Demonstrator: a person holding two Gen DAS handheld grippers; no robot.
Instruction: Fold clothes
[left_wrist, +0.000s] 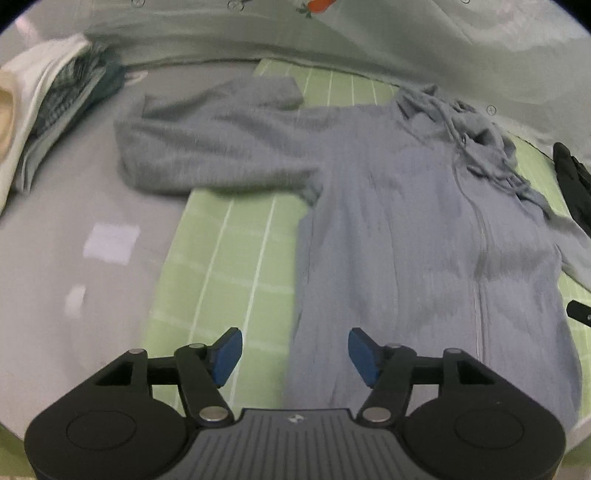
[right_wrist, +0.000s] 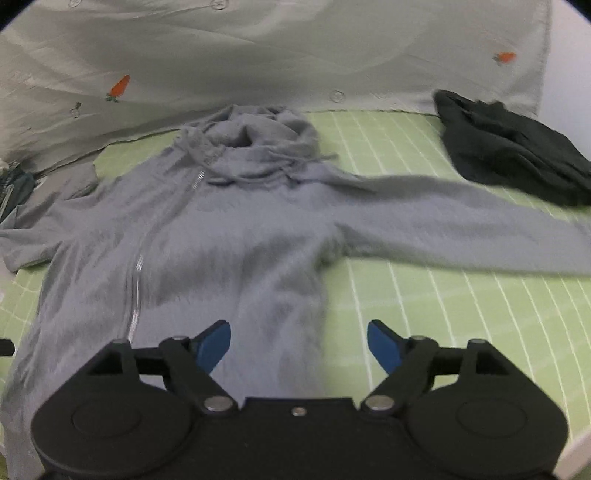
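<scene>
I've got the grey hoodie (right_wrist: 229, 229) spread flat, zip side up, on the green gridded mat (right_wrist: 461, 295), hood bunched at the far edge near the pale carrot-print cloth (right_wrist: 258, 55). My left gripper (left_wrist: 295, 356) hangs over the hoodie's near hem on its left side, jaws well apart, nothing between the blue pads (left_wrist: 227, 354). My right gripper (right_wrist: 299, 349) hovers over the right side of the hem, jaws spread wide, gripping nothing. One sleeve runs out over the mat's left edge, the other toward the dark garment (right_wrist: 517, 162) at the far right corner. A folded pile (left_wrist: 48, 122) sits far left.
</scene>
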